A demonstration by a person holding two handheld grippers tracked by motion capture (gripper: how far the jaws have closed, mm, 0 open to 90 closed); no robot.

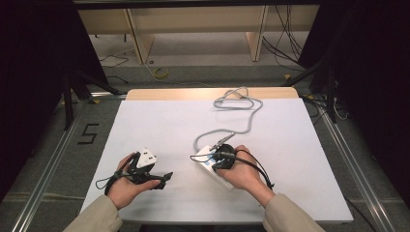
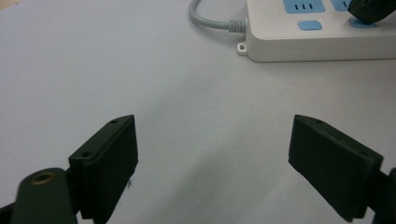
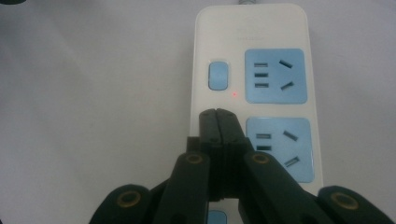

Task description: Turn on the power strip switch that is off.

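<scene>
In the high view, a white power strip (image 1: 211,162) lies on the white table (image 1: 159,125), partly under the right hand (image 1: 244,174), which holds the right gripper (image 1: 223,158) over it. Its grey cable (image 1: 241,123) loops away toward the far edge. The left gripper (image 1: 162,180) rests well apart to the left, holding nothing.

In the left gripper view, the two black jaws stand wide apart over bare table, with the strip's cable end beyond them.

In the right gripper view, the jaws are pressed together with nothing between them, their tip over the strip's body beside the second blue socket (image 3: 279,147), just below the blue rocker switch (image 3: 218,75) and a small red light (image 3: 234,94).

The strip looks rigid, fairly light, smooth plastic that could slide on the table; its long sides offer the best hold, while the cable is limp and will drag.
</scene>
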